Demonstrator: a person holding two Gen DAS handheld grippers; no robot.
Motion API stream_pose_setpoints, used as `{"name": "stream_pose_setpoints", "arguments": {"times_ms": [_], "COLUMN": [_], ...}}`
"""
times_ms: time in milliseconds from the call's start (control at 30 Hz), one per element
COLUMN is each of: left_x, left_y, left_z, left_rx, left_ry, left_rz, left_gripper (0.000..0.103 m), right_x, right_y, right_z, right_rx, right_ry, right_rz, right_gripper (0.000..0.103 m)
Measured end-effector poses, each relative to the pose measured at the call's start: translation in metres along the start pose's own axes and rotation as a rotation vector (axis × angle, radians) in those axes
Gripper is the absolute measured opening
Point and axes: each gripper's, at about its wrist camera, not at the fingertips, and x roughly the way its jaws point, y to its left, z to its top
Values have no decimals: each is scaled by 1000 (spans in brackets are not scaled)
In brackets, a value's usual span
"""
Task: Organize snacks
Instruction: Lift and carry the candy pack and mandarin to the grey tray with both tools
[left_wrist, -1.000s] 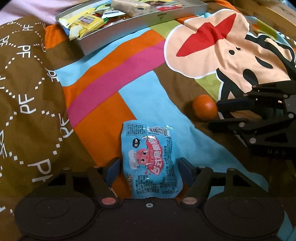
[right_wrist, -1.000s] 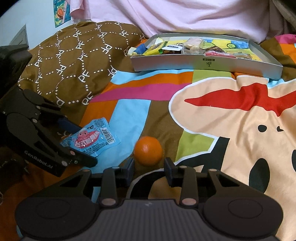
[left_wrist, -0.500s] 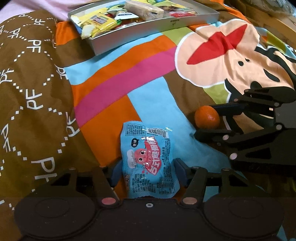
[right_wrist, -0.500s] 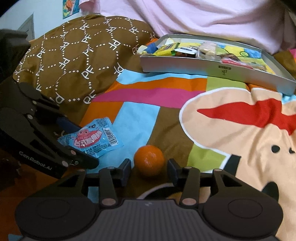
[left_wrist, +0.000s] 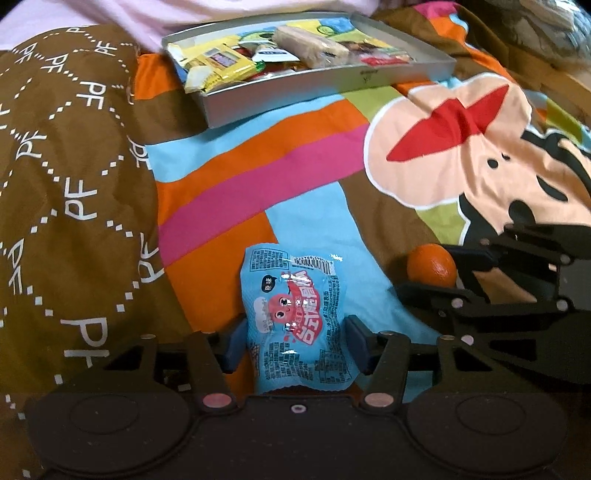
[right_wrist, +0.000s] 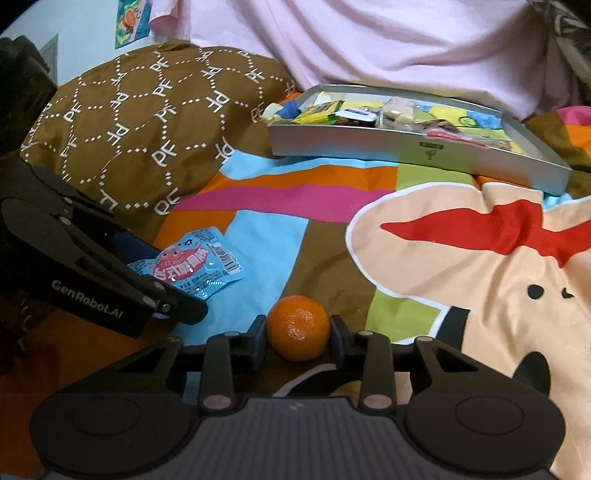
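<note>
A blue snack packet (left_wrist: 297, 325) with a red cartoon lies on the bedspread between the fingers of my left gripper (left_wrist: 295, 345), which is shut on it. It also shows in the right wrist view (right_wrist: 188, 266). A small orange (right_wrist: 298, 326) sits between the fingers of my right gripper (right_wrist: 298, 341), which is shut on it; it shows in the left wrist view (left_wrist: 431, 265) too. A grey tray (right_wrist: 406, 153) with several snack packs stands at the back; it also appears in the left wrist view (left_wrist: 317, 94).
A brown patterned pillow (right_wrist: 147, 122) rises on the left. A pink sheet (right_wrist: 369, 40) lies behind the tray. The two grippers sit close side by side on the colourful bedspread (left_wrist: 280, 173).
Both grippers have closed in: the left fingers now press the packet's sides, and the right fingers now touch the orange. Both views have shifted so the tray sits further right.
</note>
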Motion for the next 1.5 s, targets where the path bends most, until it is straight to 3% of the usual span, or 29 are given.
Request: {"name": "stream_pose_setpoints", "arguments": {"times_ms": [267, 767, 1300, 1500], "left_x": [-4, -17, -38, -41], "left_y": [3, 6, 20, 26], "left_z": [1, 5, 15, 27], "left_rx": [-77, -162, -280, -313], "left_ry": [-31, -127, -286, -286], "left_rz": [-62, -100, -37, -50], "left_gripper": [56, 56, 57, 57], "right_x": [0, -13, -31, -35], "right_y": [1, 12, 6, -1], "right_z": [-1, -5, -4, 11], "right_rx": [5, -48, -20, -29], "right_ry": [-1, -80, -192, -235], "right_rz": [1, -54, -119, -118], "right_gripper": [39, 39, 39, 39]}}
